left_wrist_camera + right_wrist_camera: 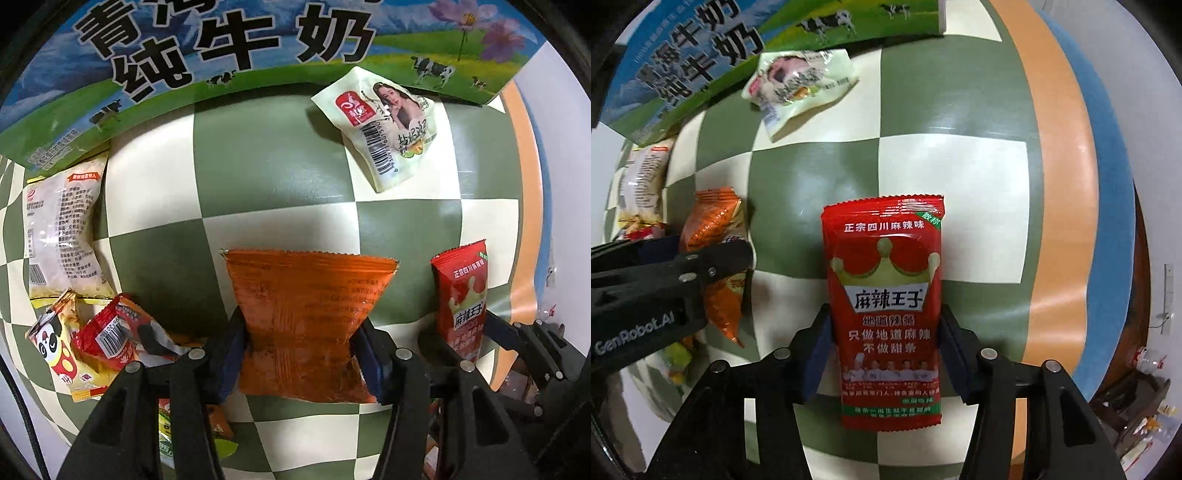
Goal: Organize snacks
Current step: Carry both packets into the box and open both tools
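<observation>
The left hand-held gripper [301, 354] pinches an orange packet [306, 325] and the right hand-held gripper [886, 354] a red packet [884, 314], both over the checkered counter [258, 155], while a pale packet [388, 125] and several others beside the milk carton [184, 66] await sorting.
</observation>
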Tool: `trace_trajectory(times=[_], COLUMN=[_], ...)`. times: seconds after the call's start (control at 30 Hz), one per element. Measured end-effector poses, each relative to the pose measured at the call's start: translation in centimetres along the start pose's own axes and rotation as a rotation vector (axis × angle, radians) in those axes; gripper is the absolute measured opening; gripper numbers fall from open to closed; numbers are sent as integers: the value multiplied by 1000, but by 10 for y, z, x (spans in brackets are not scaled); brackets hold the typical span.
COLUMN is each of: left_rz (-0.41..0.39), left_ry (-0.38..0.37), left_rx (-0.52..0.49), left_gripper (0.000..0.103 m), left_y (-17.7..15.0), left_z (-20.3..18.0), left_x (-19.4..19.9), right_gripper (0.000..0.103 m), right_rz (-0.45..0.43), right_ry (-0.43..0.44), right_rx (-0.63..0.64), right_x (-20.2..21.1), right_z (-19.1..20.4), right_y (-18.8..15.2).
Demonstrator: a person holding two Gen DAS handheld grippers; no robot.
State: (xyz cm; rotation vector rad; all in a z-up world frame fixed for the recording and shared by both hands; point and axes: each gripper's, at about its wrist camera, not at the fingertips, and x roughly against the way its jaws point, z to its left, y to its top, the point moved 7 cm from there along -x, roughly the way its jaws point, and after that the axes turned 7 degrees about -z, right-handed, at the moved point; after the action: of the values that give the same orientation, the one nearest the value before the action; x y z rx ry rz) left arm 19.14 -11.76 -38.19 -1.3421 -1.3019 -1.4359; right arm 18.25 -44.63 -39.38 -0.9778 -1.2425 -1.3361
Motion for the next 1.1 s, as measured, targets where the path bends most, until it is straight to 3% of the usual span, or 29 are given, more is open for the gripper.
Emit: trace_trajectory(times=[0.17,0.37,0.57,0.67,0.83,1.1], left_rz=[-48,-162,-307,-361,-350,-189], left_ry=[-19,-77,-127,-74,56,160], left_rx=[20,55,92,95,99,130], left_gripper=[47,46,47,47,47,47], left_y=[-4,11,54,91,153,201], left_z=[-8,-5,27,51,107,163], left_x=[26,96,182,210,200,128], right_gripper=[50,49,49,49,49,49], right_rz=[-28,-88,-221,-310,-380,-254], right_ry=[-9,79,208,274,213,92], right_rx=[8,-28,-33,-35,8,16], right_x=[6,49,124,163,187,137], right_z=[9,13,28,40,58,48], right_y=[7,18,72,118,199,289])
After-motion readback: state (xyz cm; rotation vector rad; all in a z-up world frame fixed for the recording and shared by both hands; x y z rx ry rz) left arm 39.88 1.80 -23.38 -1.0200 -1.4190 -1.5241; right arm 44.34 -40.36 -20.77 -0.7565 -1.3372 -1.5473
